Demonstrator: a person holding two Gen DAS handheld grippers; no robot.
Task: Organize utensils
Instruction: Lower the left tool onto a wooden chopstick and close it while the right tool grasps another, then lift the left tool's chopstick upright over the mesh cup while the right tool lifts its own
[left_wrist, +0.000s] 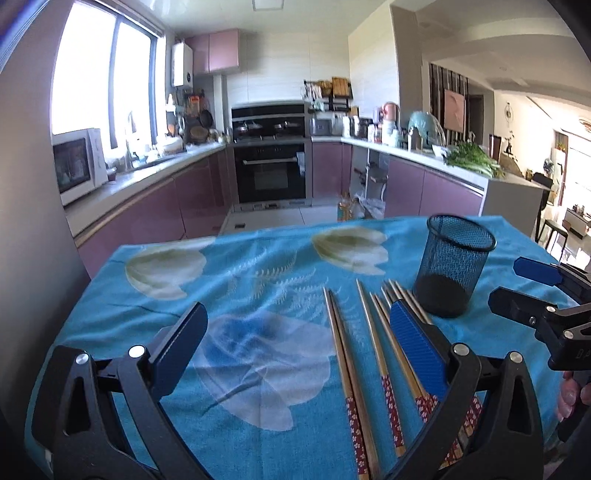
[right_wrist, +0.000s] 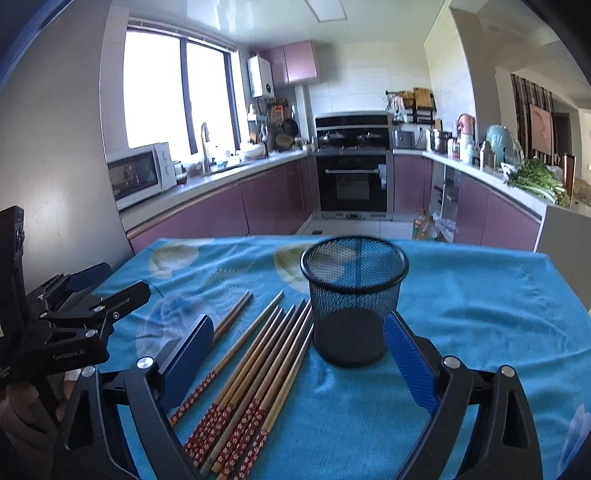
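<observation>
The left gripper (left_wrist: 295, 332) hangs over the near part of the table with its jaws spread wide and nothing pinched between them. The chopsticks (left_wrist: 354, 354) lie flat on the cloth beneath and just ahead of it, fanned with their bare tips pointing away and their red patterned ends toward the tongs; most of them lie toward its right-hand finger (left_wrist: 417, 347), which covers part of the bundle, while the left-hand finger stands over bare cloth.

The right gripper (right_wrist: 299, 350) is likewise spread, holding nothing. In the right wrist view the chopsticks (right_wrist: 258, 354) lie just inside its left finger (right_wrist: 188, 354), one pair passing behind that finger, and the black mesh cup (right_wrist: 354, 299) stands upright between the fingers, just ahead of them and closer to the right one. The cup looks empty. The nearest chopsticks lie just beside its base; whether they touch it I cannot tell.

Each gripper shows at the edge of the other's view, side by side and apart.

The table is covered by a blue cloth (left_wrist: 258, 295) printed with pale flowers. Beyond it is a kitchen with mauve cabinets (right_wrist: 207, 206), a black oven (right_wrist: 352, 181), a microwave (right_wrist: 138, 177) under the window, and leafy greens (right_wrist: 535, 179) on the counter to the right.
</observation>
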